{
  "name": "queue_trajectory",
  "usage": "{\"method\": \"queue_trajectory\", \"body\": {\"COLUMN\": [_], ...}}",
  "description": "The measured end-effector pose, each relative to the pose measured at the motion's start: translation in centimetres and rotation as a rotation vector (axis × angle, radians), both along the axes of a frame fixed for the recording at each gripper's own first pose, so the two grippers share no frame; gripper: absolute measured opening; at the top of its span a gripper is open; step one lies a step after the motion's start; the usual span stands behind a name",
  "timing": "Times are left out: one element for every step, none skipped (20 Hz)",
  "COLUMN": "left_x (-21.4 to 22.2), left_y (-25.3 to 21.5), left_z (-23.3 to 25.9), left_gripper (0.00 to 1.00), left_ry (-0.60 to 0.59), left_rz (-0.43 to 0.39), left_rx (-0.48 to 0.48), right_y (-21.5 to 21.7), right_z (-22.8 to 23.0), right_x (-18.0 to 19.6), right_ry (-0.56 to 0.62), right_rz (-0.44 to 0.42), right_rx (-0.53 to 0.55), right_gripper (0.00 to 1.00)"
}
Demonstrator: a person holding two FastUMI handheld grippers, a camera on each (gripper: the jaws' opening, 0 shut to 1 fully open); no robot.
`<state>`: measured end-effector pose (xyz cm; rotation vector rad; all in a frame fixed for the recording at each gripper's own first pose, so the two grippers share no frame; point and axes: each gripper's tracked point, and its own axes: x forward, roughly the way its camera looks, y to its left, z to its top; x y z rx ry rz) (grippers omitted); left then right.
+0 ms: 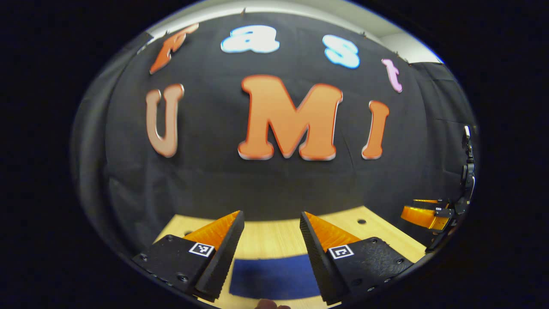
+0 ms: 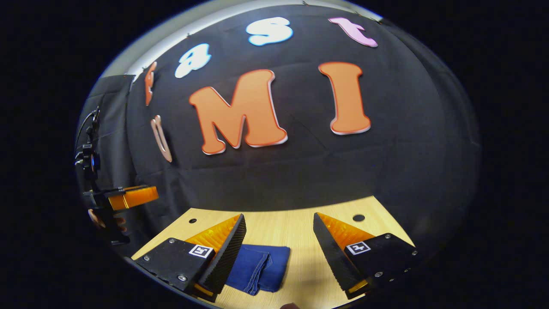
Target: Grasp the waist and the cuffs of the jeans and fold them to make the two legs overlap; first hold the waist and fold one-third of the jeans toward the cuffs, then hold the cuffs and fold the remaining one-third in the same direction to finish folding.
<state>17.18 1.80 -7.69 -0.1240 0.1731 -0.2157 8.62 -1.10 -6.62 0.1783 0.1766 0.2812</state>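
left gripper [image 1: 272,229] fingers spread apart, holding nothing | right gripper [image 2: 279,231] fingers spread apart, holding nothing | one pair of jeans [image 1: 274,277], folded, flat on the table [image 1: 274,238] below and between the left fingers; beside the right gripper's left finger [image 2: 261,268] | two table holes beyond right fingers

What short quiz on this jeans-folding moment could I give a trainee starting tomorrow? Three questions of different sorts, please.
1. True or false: the left tool is shut on the jeans.
2. The jeans lie on: A) a wooden table, B) a metal tray, C) the floor.
3. Fill in: in the right gripper view, the jeans lie nearer the right tool's ____ finger.

Key: 1 false, both tools are open above the cloth. 2 A, the table. 3 left.
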Motion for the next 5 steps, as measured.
{"method": "queue_trajectory", "body": {"left_x": [-0.1,-0.3,-0.6,-0.9,-1.1], "left_y": [0.4,1.0,1.2,1.4,1.5], "left_z": [1.2,2.5,3.2,3.4,3.1], "left_gripper": [0.81,0.81,0.81,0.81,0.75], "left_ry": [-0.064,-0.116,-0.139,-0.135,-0.120], "left_rz": [0.014,0.033,0.047,0.055,0.071], "left_rx": [-0.009,-0.019,-0.018,-0.012,-0.008], "right_y": [0.3,0.7,1.2,1.8,2.4], "right_z": [0.8,1.6,2.2,2.7,3.1], "right_x": [-0.1,-0.5,-0.7,-0.8,-0.9], "right_ry": [-0.042,-0.080,-0.109,-0.132,-0.144], "right_rz": [0.001,0.005,0.010,0.021,0.030], "right_rx": [-0.019,-0.035,-0.047,-0.054,-0.057], "right_gripper": [0.96,0.96,0.96,0.96,0.96]}}
